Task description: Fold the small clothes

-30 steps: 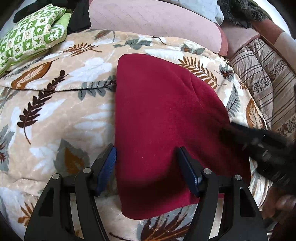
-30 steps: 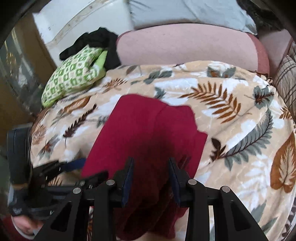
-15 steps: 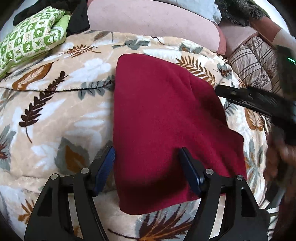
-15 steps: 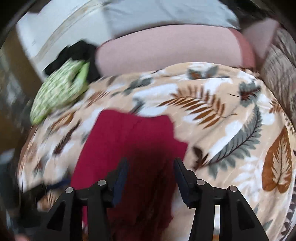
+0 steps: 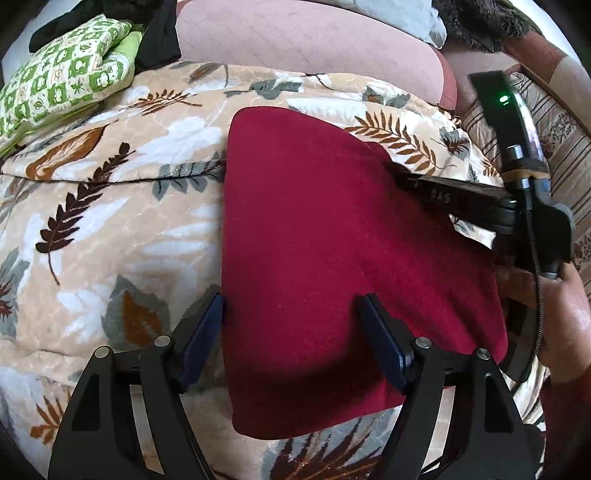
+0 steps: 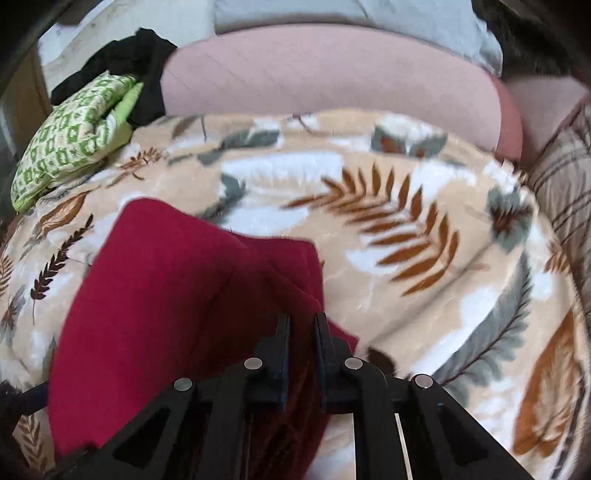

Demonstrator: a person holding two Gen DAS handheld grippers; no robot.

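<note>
A dark red fleece garment [image 5: 332, 258] lies on a leaf-print blanket [image 5: 110, 229]; it also shows in the right wrist view [image 6: 166, 295]. My left gripper [image 5: 291, 328] is open, its fingers straddling the garment's near left part, one blue pad [image 5: 207, 328] at its left edge. My right gripper [image 6: 301, 328] is shut on the garment's right edge, and red cloth shows between its fingers. The right gripper also shows in the left wrist view [image 5: 461, 199], reaching in from the right onto the garment's far right edge.
A green-and-white patterned cushion [image 5: 62, 88] and black clothes [image 5: 155, 33] lie at the far left. A pink cushion [image 5: 306, 40] runs along the back. A striped quilt [image 5: 561, 147] is at the right.
My right gripper has closed from open onto the garment's right edge after moving up along it. The left gripper has hardly moved.
</note>
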